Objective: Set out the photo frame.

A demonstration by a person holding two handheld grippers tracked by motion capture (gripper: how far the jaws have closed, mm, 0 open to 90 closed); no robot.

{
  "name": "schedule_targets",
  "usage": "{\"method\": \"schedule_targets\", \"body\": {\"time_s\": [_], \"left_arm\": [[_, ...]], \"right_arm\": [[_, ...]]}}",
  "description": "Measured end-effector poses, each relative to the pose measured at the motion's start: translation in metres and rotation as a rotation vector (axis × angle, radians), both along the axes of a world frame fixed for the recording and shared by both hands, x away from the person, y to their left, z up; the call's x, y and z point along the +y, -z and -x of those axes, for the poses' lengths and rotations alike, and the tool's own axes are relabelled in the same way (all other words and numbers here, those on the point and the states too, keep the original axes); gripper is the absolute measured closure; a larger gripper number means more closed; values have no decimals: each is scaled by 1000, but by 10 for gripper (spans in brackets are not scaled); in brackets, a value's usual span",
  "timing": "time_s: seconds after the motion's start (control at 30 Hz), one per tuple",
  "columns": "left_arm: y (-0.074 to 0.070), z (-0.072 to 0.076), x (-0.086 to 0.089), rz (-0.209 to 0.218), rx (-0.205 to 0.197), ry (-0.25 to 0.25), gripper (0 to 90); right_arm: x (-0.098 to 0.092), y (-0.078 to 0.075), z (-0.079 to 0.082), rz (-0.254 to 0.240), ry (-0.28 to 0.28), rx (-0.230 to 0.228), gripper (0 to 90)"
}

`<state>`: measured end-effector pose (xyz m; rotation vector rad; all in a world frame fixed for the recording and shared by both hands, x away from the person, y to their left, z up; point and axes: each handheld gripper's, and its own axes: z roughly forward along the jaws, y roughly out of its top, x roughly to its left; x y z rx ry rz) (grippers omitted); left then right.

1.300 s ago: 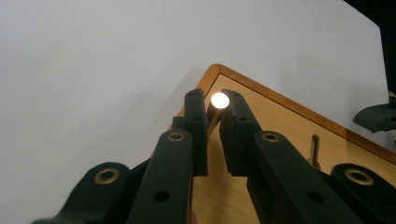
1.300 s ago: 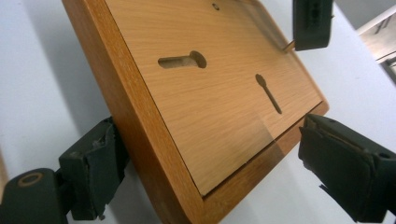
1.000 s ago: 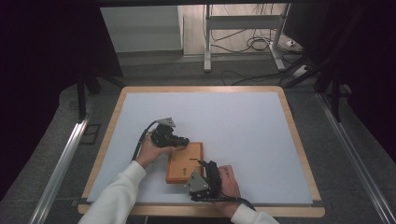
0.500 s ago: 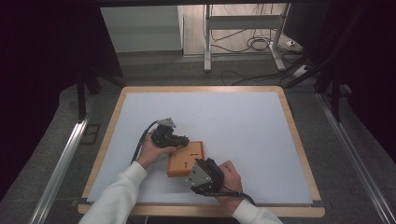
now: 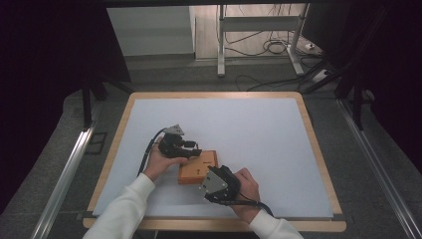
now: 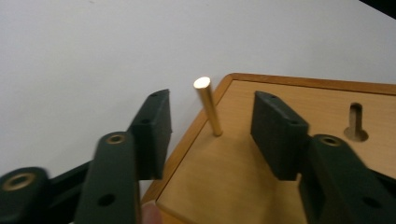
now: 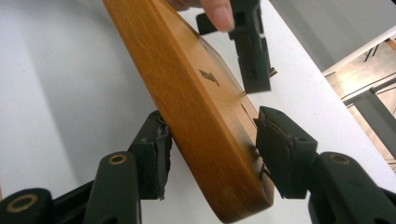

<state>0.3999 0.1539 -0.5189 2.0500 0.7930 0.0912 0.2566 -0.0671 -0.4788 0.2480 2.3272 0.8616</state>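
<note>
While the wooden block lies low and centre on the white table, the left gripper has just been opening, jaws apart around the upright brass pin, and the right gripper clamps the block's edge.

Orange-brown wooden block; brass pin; white table mat.

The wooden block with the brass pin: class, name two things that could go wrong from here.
1. The brass pin stands free between the left gripper's jaws, which have just been opening; a sideways nudge might tilt or pull it.
2. The right gripper straddles the wooden block's edge, its jaws just closing; lifting that edge could tip the block and disturb the pin.
</note>
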Motion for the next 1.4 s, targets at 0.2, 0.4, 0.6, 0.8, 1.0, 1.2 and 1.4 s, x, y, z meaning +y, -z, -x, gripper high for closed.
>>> {"method": "schedule_targets", "body": {"time_s": [0.2, 0.4, 0.6, 0.8, 1.0, 1.2, 1.4], "left_arm": [[-6, 11, 26, 17, -24, -67, 360], [-8, 24, 49, 30, -39, -106, 342], [1, 36, 65, 3, -33, -121, 343], [7, 52, 73, -47, -64, -127, 337], [7, 56, 71, -73, -79, -134, 330], [11, 55, 70, -103, -69, -133, 325], [12, 55, 69, -113, -67, -132, 323]], "right_arm": [[-1, -1, -1, -7, -5, 8, 475], [2, -2, -2, 0, -12, 9, 483], [2, -4, -4, 2, -16, 8, 492], [3, -4, -4, 10, -15, 7, 493], [3, -5, -4, 13, -13, 15, 493], [3, -7, -6, 14, -12, 25, 494], [3, -10, -8, 10, -14, 36, 495]]}}
